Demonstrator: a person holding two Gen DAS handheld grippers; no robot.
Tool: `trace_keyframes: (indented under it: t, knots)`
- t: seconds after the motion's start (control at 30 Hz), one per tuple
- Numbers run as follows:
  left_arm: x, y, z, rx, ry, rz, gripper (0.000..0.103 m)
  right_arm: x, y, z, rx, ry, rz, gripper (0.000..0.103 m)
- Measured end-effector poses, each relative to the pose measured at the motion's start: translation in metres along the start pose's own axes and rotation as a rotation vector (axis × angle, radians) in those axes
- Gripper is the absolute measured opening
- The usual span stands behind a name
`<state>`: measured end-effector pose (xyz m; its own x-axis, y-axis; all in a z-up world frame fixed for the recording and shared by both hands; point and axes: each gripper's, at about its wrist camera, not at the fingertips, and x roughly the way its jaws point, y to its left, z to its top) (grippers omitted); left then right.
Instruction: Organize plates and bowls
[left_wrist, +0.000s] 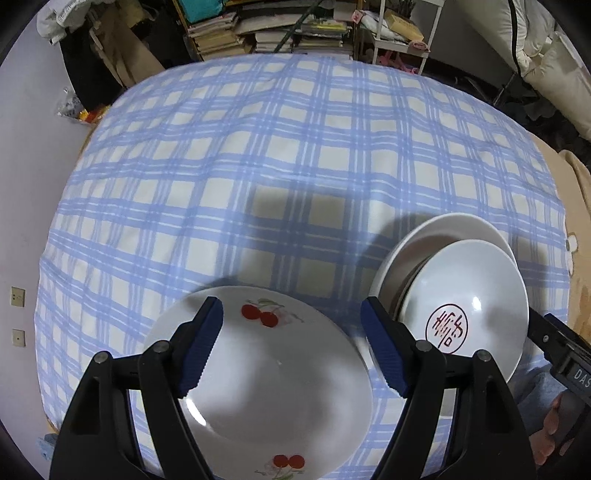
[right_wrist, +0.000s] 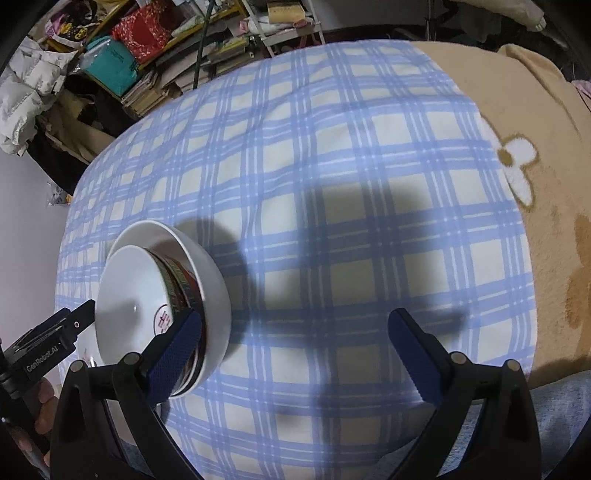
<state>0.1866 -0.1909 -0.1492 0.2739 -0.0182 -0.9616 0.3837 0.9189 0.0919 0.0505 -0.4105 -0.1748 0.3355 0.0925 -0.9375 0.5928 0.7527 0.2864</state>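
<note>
My left tongs (left_wrist: 291, 339) are wide apart, right above the cherry plate (left_wrist: 266, 369) and holding nothing. My right tongs (right_wrist: 295, 354) are wide too (nothing between them). The bowls (right_wrist: 162, 299) sit stacked beside them on the checked cloth (right_wrist: 332, 184).

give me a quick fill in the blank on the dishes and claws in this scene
1. The plate under the left claw is painted with red ____.
2. The bowl with the red round seal sits nested inside a larger ____ bowl.
3. The dishes rest on a cloth checked in white and ____.
4. The right claw holds nothing; its jaws are ____.

Missing words: cherries; white; blue; open
</note>
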Motion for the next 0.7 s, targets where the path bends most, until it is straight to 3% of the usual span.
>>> trace_keyframes:
  t: [0.33,0.53,0.7]
  knots:
    - [-0.002,0.004,0.001,0.013,-0.018,-0.027,0.076,0.004,-0.001,-0.001,0.008,0.006,0.008,0.103]
    - [-0.013,0.016,0.003,-0.035,-0.052,-0.13,0.076,0.004,-0.002,0.0,0.017,0.003,0.013,0.103]
    - [-0.006,0.008,0.001,-0.003,-0.031,-0.142,0.076,0.004,-0.002,0.0,0.017,0.003,0.013,0.103]
